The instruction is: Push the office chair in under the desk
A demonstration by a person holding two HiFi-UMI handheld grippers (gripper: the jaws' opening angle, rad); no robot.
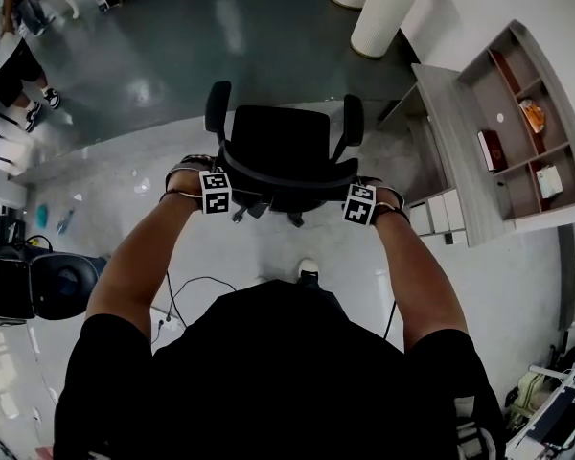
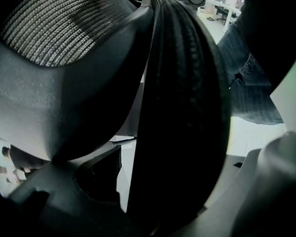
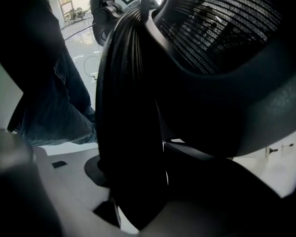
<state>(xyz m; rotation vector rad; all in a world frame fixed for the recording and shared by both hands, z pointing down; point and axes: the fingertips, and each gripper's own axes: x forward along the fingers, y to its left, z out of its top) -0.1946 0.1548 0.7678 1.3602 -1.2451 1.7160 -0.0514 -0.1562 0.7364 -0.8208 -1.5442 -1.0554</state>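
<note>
The black office chair [image 1: 278,142] stands on the pale floor straight ahead, its seat facing away from me and its armrests [image 1: 217,103] pointing forward. My left gripper [image 1: 228,188] is at the left end of the backrest's top edge and my right gripper [image 1: 347,195] at the right end. In the left gripper view the backrest's thick dark rim [image 2: 182,83] fills the gap between the jaws, with the mesh [image 2: 54,28] to its left. The right gripper view shows the same rim [image 3: 128,83] between its jaws, mesh [image 3: 217,23] to the right. Both grippers are shut on the backrest.
A light wooden desk with a shelf unit [image 1: 460,142] stands to the right of the chair. Two white cylinders [image 1: 383,12] stand beyond it. Cables [image 1: 187,290] lie on the floor near my feet. Dark equipment [image 1: 38,286] sits at the left, and a person [image 1: 10,65] stands far left.
</note>
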